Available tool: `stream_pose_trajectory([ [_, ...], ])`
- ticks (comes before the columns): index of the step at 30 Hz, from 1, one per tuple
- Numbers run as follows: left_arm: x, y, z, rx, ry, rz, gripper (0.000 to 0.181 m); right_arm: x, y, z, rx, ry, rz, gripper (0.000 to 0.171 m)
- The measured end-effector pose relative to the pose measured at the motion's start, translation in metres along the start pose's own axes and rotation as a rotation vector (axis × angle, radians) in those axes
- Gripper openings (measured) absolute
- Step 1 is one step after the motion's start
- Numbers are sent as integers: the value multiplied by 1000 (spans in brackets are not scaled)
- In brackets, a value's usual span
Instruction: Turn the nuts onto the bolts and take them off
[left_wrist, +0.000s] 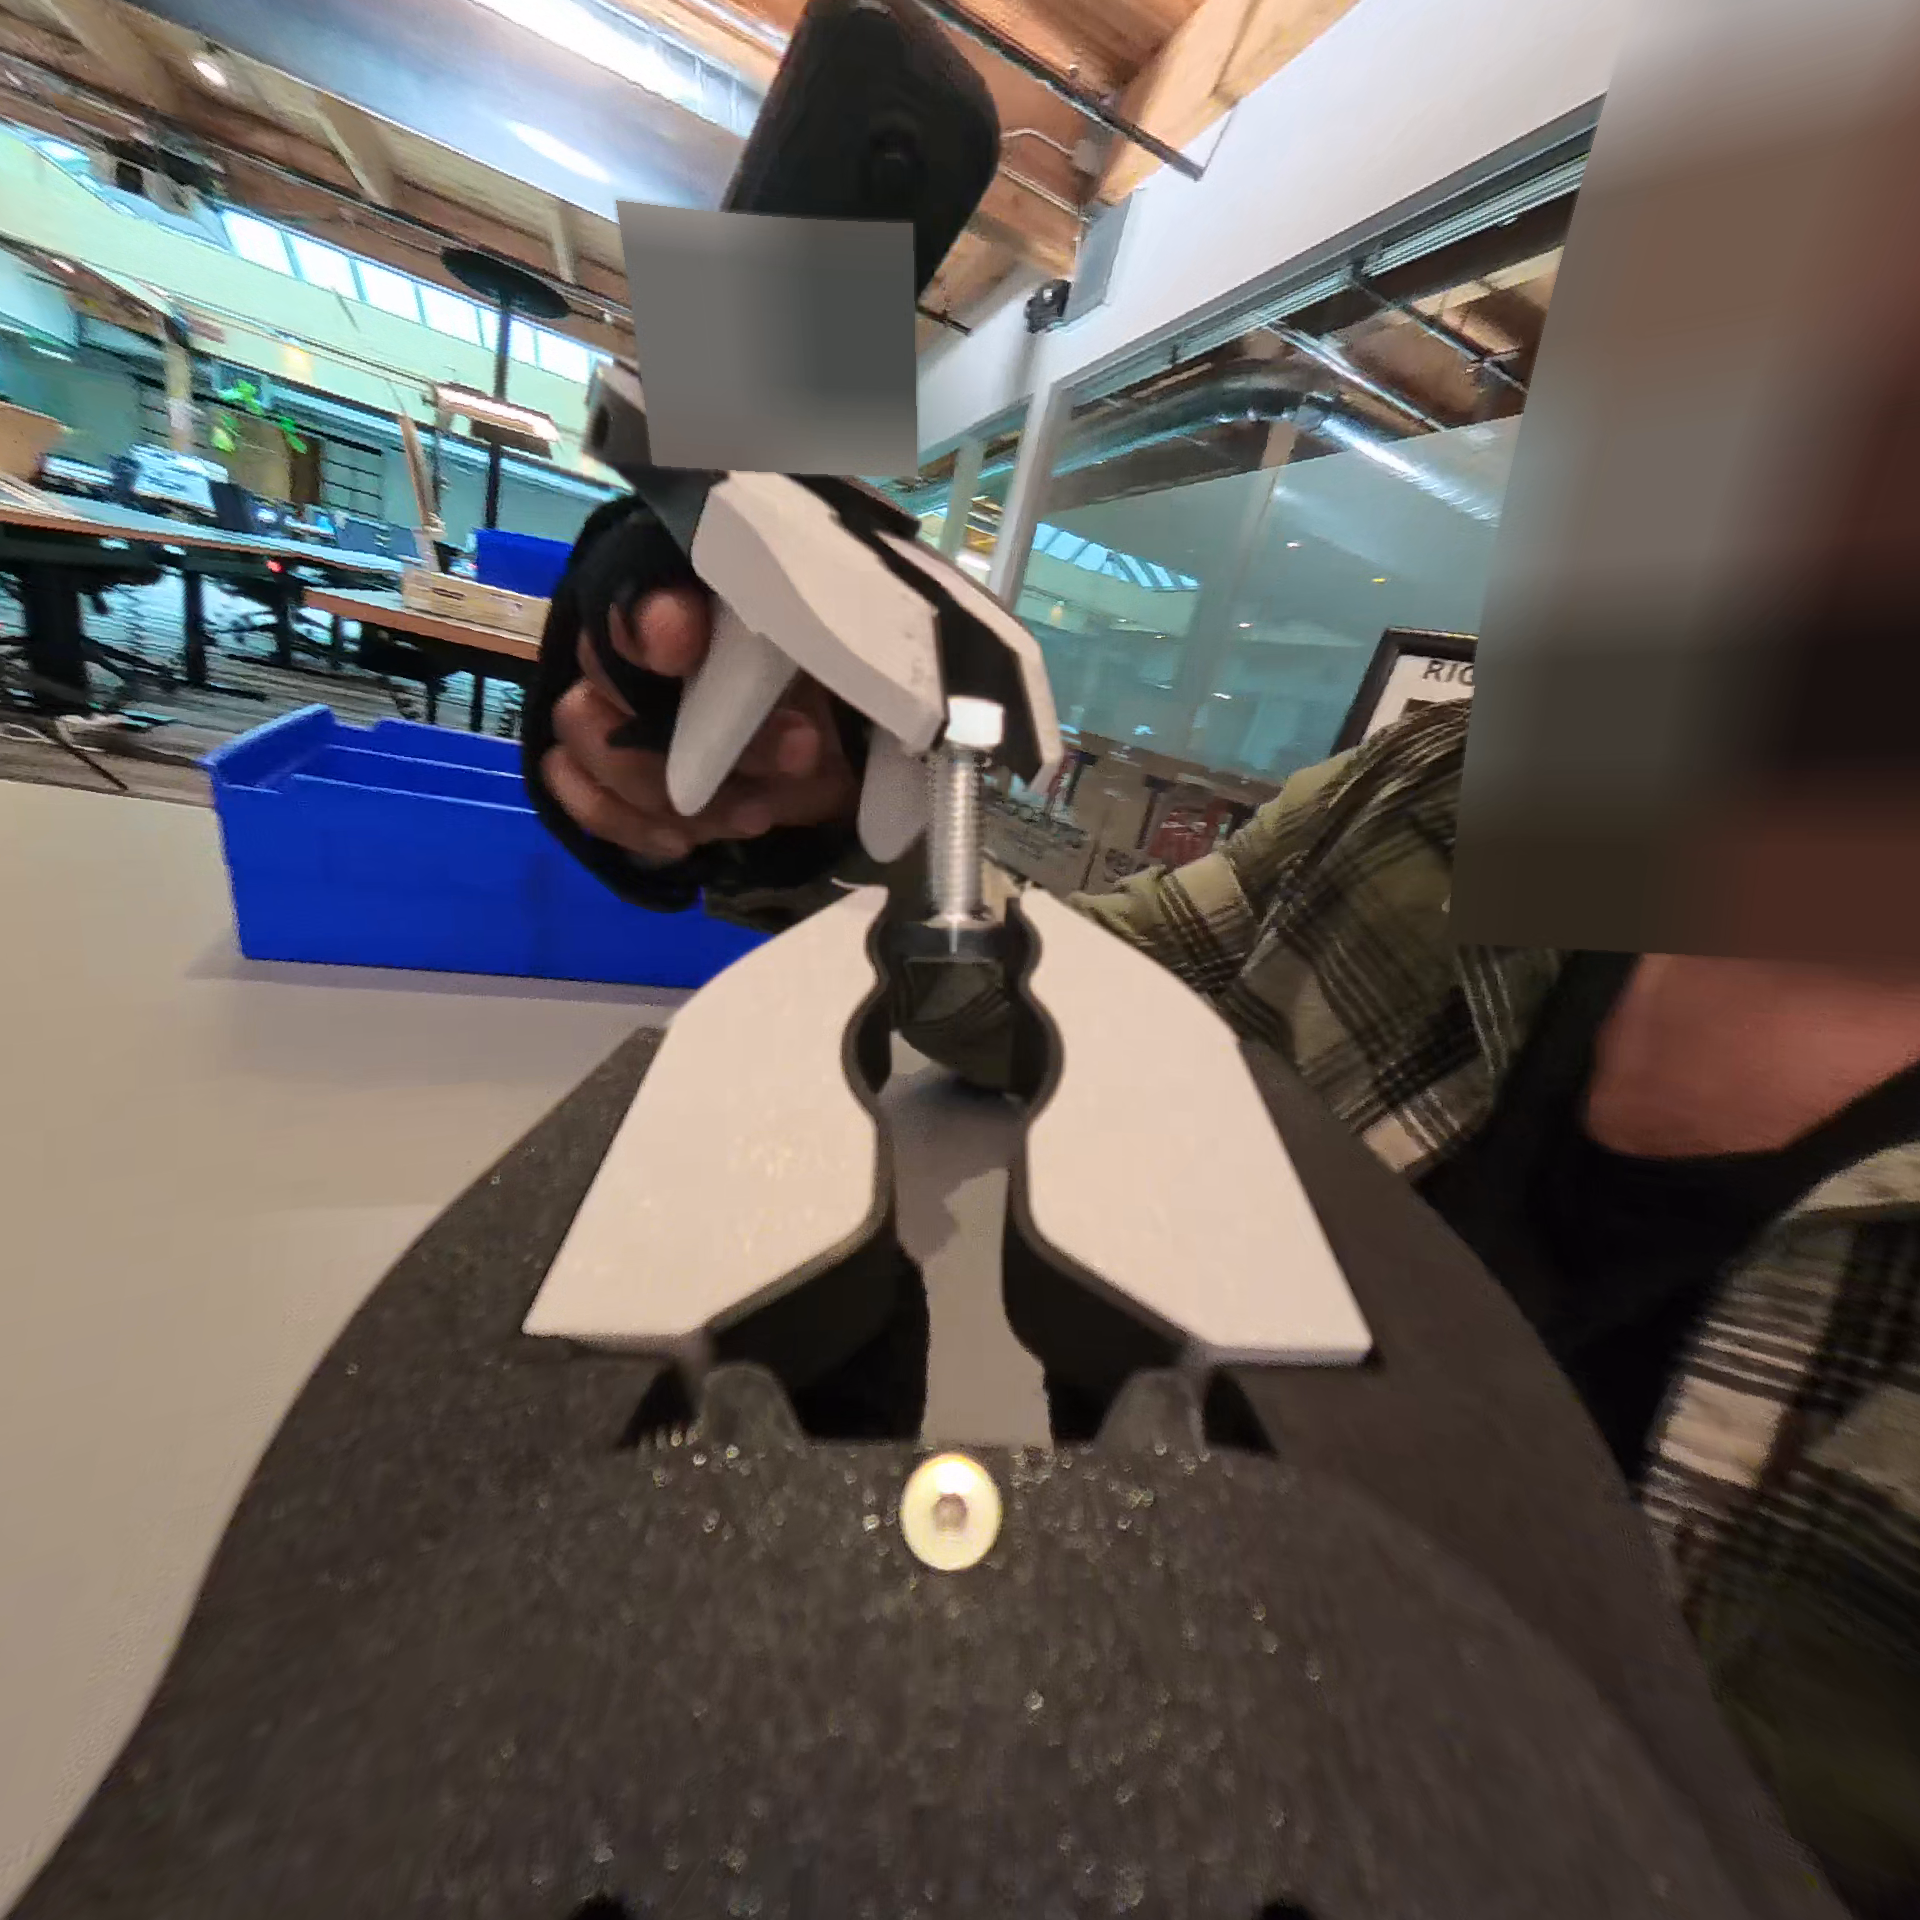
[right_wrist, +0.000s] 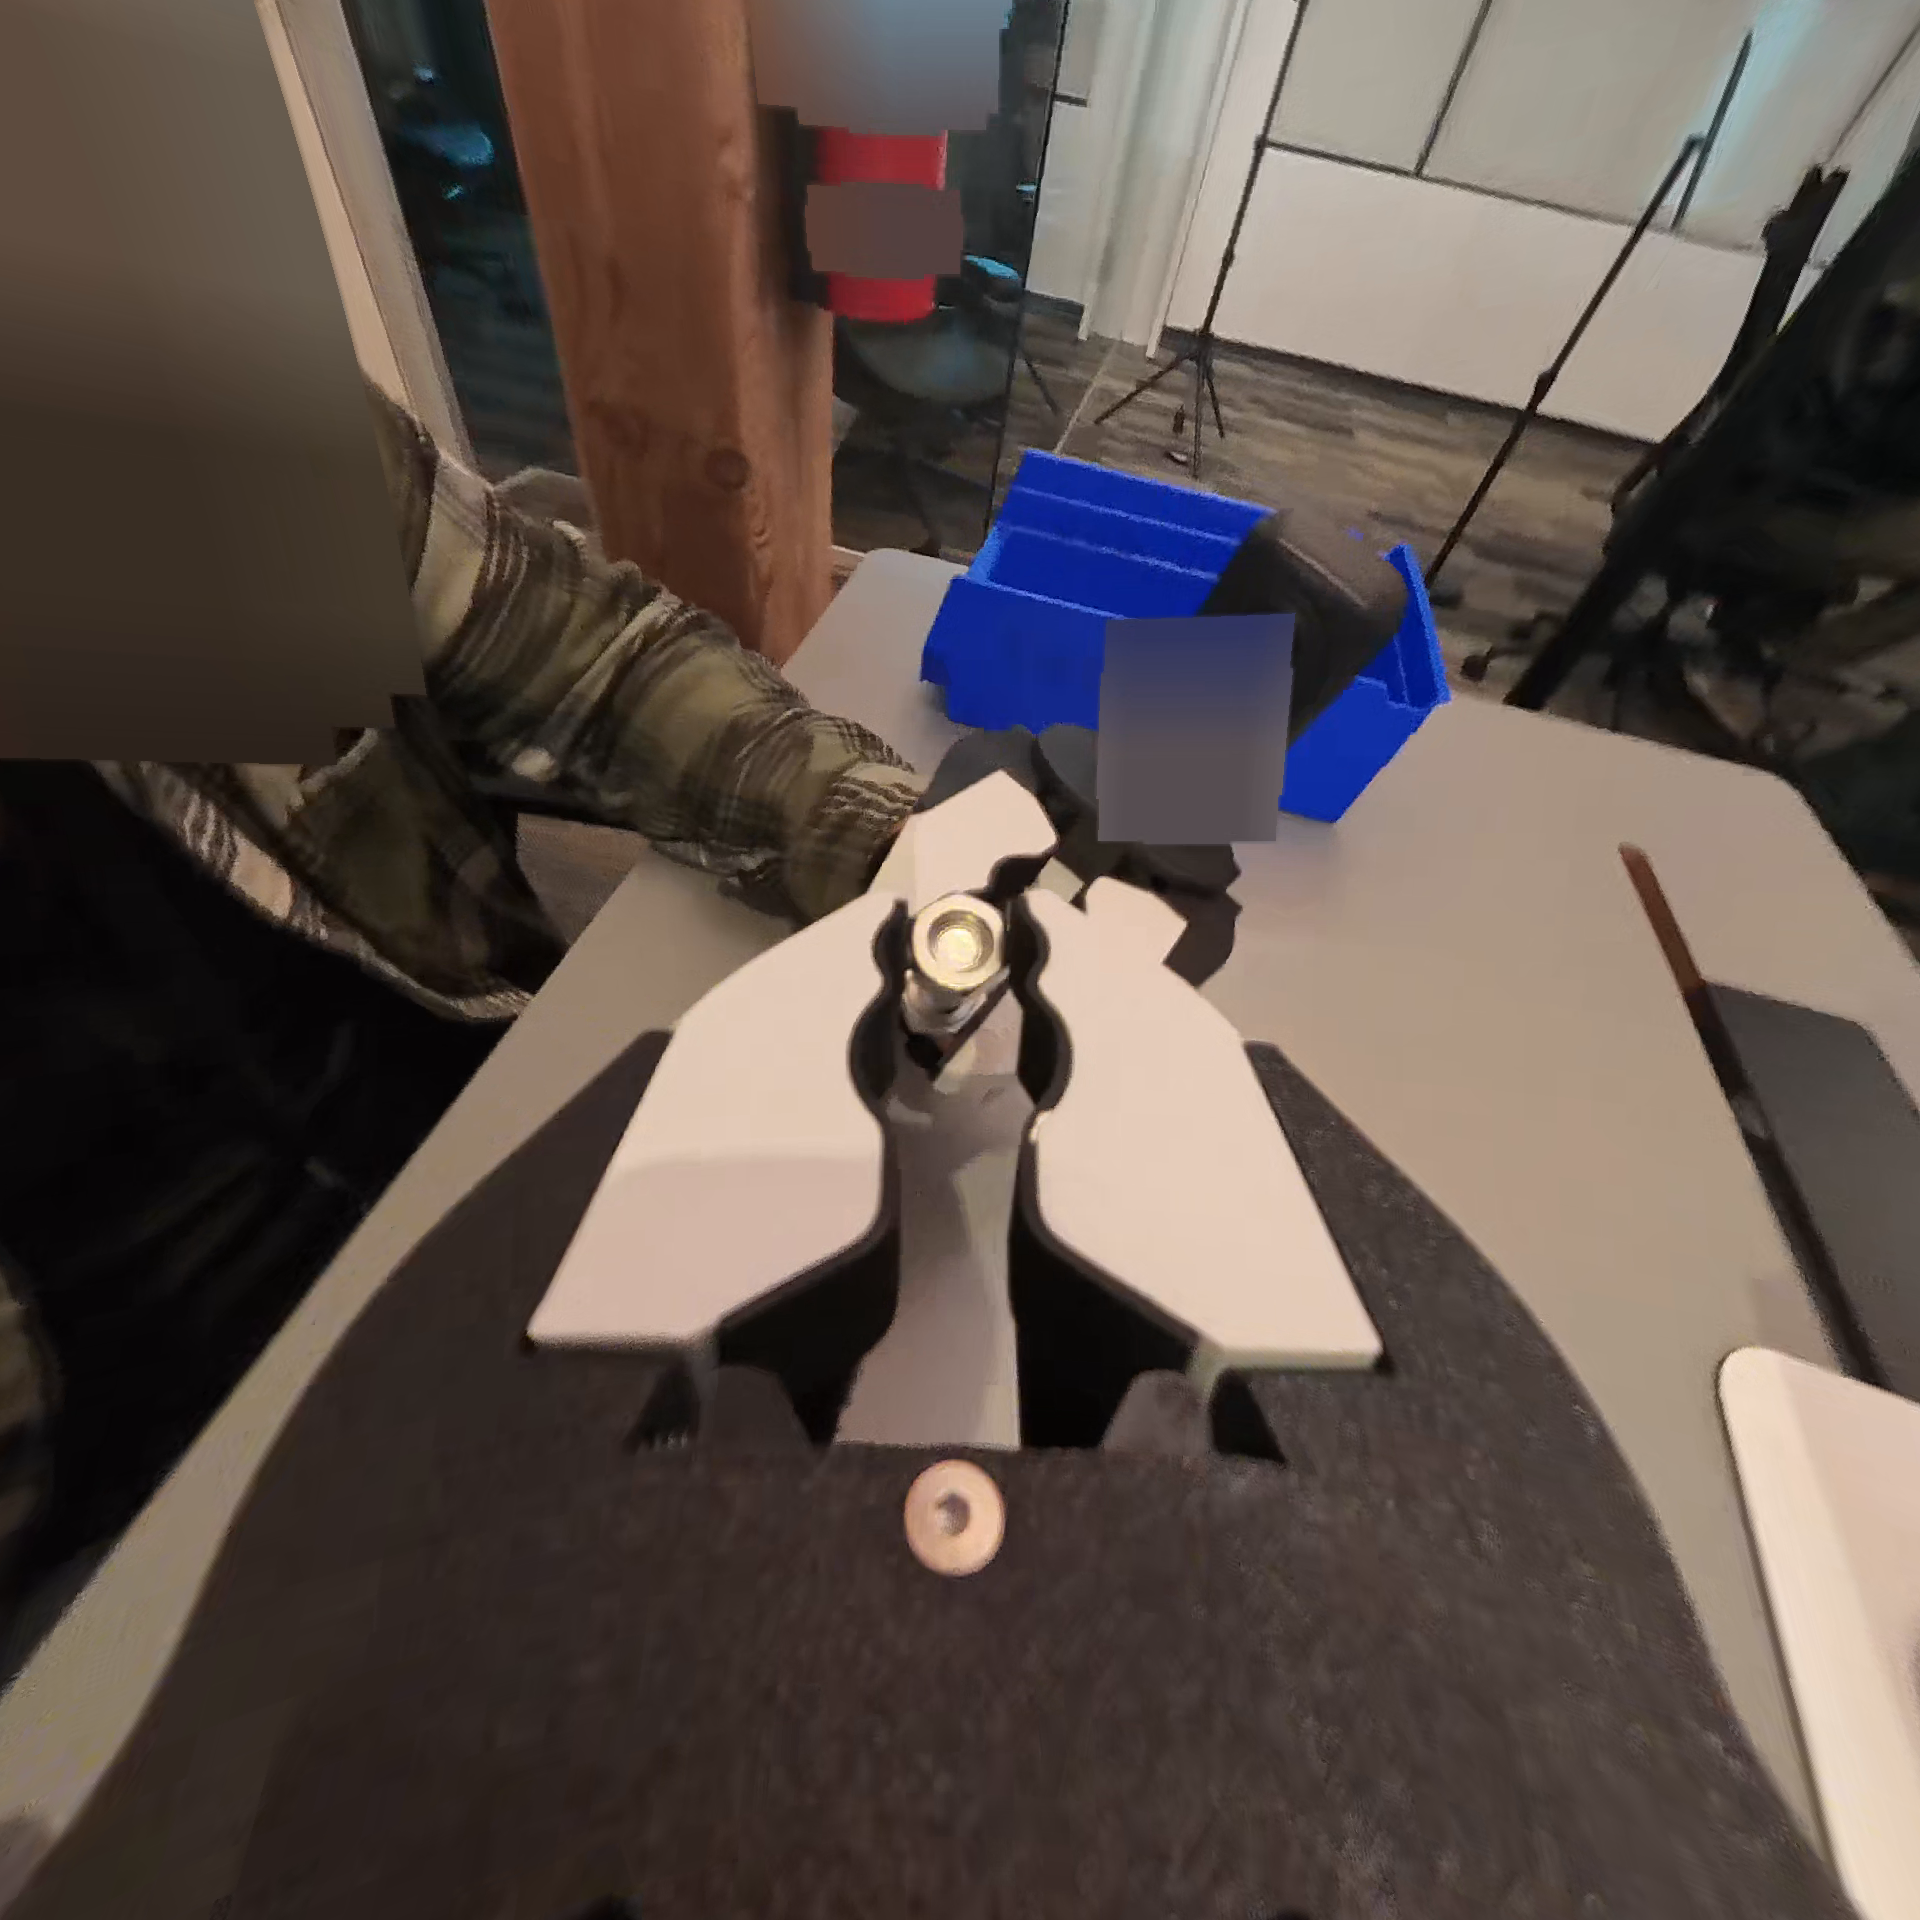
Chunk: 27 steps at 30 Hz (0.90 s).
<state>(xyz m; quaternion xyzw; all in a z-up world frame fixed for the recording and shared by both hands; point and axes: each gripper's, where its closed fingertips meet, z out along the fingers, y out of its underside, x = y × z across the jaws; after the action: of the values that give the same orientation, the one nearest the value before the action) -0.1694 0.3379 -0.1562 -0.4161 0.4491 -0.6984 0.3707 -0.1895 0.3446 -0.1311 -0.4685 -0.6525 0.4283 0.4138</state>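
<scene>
A silver threaded bolt (left_wrist: 954, 831) stands upright above the grey table (left_wrist: 208, 1091). My left gripper (left_wrist: 951, 940) is shut on a dark hex nut (left_wrist: 951, 948) at the bolt's lower end. My right gripper (left_wrist: 971, 748) comes down from above and is shut on the bolt's head (left_wrist: 977, 720). In the right wrist view, my right gripper (right_wrist: 956, 940) clamps the bolt head (right_wrist: 958, 942) and looks down along the shaft to the nut (right_wrist: 940, 1051). The left gripper's fingers (right_wrist: 971, 831) show just beyond it.
A blue plastic bin (left_wrist: 416, 852) stands on the table behind the grippers; it also shows in the right wrist view (right_wrist: 1039, 623). A person's plaid sleeve (right_wrist: 623, 727) reaches in from the left. A dark mat (right_wrist: 1818, 1122) and a white object (right_wrist: 1818, 1558) lie at the right. Only a small space, under 4 cm, lies between the two pairs of fingers.
</scene>
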Motion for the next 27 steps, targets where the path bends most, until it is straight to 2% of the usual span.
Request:
stream_pose_trajectory([
  [2,0,3,1,-2,14,-16,19,2,1,0,-6,14,-12,19],
  [4,0,1,0,11,13,-15,18,11,1,-2,-4,64,14,35],
  [6,0,-3,-1,30,5,-2,19,18,2,-6,8,99,38,41],
  [10,0,-12,-6,71,-5,15,19,35,8,-14,-13,201,76,40],
  [18,-6,-15,-9,88,-57,36,18,27,-2,-6,36,162,125,55],
  [27,-8,-15,-10,98,-70,36,19,42,3,-17,75,201,218,58],
])
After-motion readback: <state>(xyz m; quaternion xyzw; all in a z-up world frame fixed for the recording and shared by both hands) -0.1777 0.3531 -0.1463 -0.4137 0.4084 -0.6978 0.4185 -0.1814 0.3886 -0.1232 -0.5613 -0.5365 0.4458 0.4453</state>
